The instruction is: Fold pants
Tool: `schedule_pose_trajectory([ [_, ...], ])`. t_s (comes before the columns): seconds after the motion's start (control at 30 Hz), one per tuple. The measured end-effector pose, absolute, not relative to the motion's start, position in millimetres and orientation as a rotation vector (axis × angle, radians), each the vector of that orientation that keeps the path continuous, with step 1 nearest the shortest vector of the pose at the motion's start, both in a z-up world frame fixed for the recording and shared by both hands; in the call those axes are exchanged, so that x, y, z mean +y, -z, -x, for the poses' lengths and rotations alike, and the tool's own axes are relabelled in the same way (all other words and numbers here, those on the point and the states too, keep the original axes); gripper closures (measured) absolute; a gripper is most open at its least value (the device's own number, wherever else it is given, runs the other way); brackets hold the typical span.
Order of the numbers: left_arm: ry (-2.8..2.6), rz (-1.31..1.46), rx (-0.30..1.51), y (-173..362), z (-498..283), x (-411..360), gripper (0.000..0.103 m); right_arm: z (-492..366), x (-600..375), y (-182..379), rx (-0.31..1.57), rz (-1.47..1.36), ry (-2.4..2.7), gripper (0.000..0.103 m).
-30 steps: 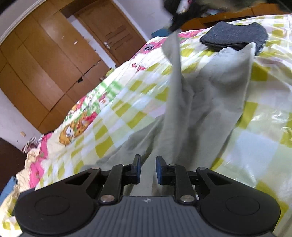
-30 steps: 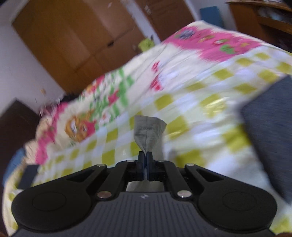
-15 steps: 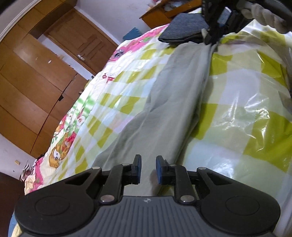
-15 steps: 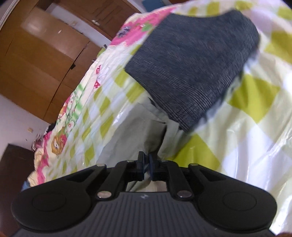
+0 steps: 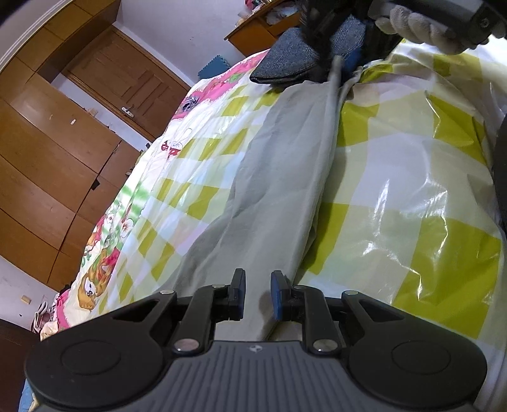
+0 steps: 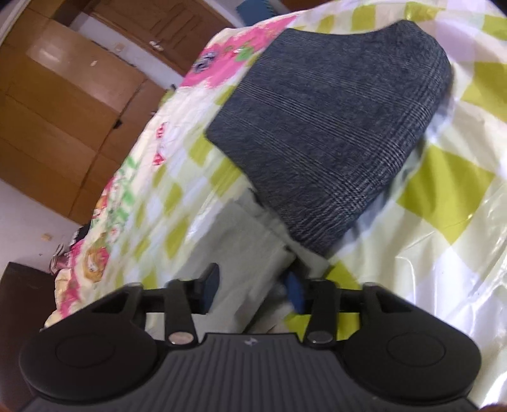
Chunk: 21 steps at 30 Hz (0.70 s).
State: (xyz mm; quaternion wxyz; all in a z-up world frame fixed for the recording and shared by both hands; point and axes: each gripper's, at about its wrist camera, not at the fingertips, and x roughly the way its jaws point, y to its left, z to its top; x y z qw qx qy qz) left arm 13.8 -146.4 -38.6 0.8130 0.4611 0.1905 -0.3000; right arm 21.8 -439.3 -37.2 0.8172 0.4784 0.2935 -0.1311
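Observation:
Light grey pants (image 5: 279, 177) lie in a long strip on the checked plastic bed cover (image 5: 412, 190). My left gripper (image 5: 258, 291) hovers low over their near end, jaws a little apart, and the cloth shows flat in the gap with no pad pressing on it. At the far end a gloved hand (image 5: 412, 25) holds my right gripper (image 5: 337, 63). In the right wrist view the right gripper (image 6: 253, 286) is blurred with its jaws wide apart. The pants' (image 6: 240, 241) far edge lies between them, loose on the cover.
A folded dark grey garment (image 6: 332, 126) lies just beyond the pants' far end, and its near corner overlaps them. A wooden wardrobe (image 5: 47, 158) and a door (image 5: 136, 82) stand past the bed's left side. Behind the bed is a wooden desk (image 5: 253, 28).
The right gripper brought the raised pants end down beside the dark garment, then its jaws sprang apart and let the cloth go. The pants now lie flat. The left gripper rolled and shifted slightly.

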Motion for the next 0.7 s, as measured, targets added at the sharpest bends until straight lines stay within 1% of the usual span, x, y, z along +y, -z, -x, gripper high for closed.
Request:
schedule_pose_trajectory([
  [0.07, 0.642, -0.978, 0.402, 36.0, -13.7, -147.6, 0.068, -17.3, -443.0, 34.1, 0.582, -1.053, 0.256, 0.1],
  [0.2, 0.642, -0.958, 0.372, 28.7, -12.3, -149.5, 0.068, -0.2, -445.3, 13.2, 0.481, -0.995, 0.255, 0.1],
  [0.27, 0.653, -0.954, 0.373, 30.2, -12.0, -152.6, 0.068, 2.9, -452.1, 19.8, 0.484, -1.001, 0.287, 0.1],
  [0.33, 0.655, -0.963, 0.381, 36.0, -11.2, -155.8, 0.068, 1.5, -454.3, 31.2, 0.536, -0.996, 0.301, 0.099],
  [0.37, 0.657, -0.967, 0.389, 39.2, -11.0, -156.2, 0.068, 0.6, -452.1, 34.0, 0.568, -0.976, 0.308, 0.094],
  [0.43, 0.657, -0.972, 0.4, 43.5, -10.2, -154.7, 0.068, 6.4, -448.4, 36.4, 0.576, -0.98, 0.308, 0.093],
  [0.5, 0.653, -0.975, 0.403, 45.1, -7.4, -150.6, 0.068, 18.8, -450.6, 35.6, 0.551, -1.028, 0.314, 0.085],
  [0.53, 0.651, -0.973, 0.406, 44.8, -7.5, -147.8, 0.068, 24.6, -451.4, 35.1, 0.54, -1.047, 0.322, 0.073],
  [0.6, 0.645, -0.961, 0.418, 43.3, -10.3, -143.7, 0.068, 35.4, -452.0, 36.5, 0.528, -1.085, 0.326, 0.062],
  [0.7, 0.633, -0.935, 0.435, 42.7, -15.4, -139.8, 0.068, 34.4, -448.7, 40.3, 0.538, -1.111, 0.326, 0.062],
])
